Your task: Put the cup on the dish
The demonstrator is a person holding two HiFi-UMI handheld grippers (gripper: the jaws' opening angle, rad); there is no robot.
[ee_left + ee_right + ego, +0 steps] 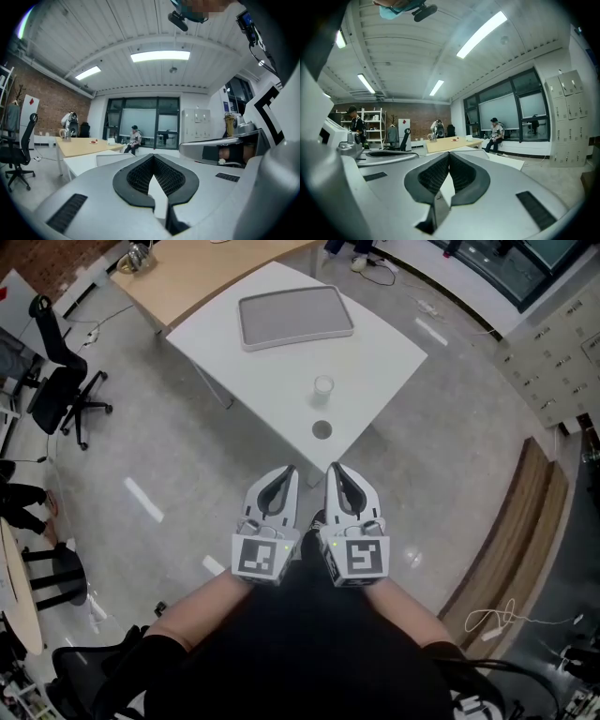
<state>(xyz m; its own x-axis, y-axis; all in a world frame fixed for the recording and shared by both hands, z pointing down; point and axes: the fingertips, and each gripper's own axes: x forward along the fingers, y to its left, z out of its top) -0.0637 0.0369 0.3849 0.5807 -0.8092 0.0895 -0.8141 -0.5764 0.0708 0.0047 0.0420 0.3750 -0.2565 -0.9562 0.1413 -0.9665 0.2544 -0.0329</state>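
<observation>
Jaws pressed together on nothing, the left gripper point(287, 471) and right gripper point(335, 468) sit side by side short of the white table point(375, 343). The cup point(322, 387) stands upright there, small and pale, just beyond a grey disc point(322, 429); both are too small for detail.

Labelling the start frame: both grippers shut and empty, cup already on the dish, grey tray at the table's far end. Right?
Not quite. The cup stands on the white table apart from the dish, between it and the grey tray; the head view shows it. The left gripper and right gripper are shut and empty, as you said.
</observation>
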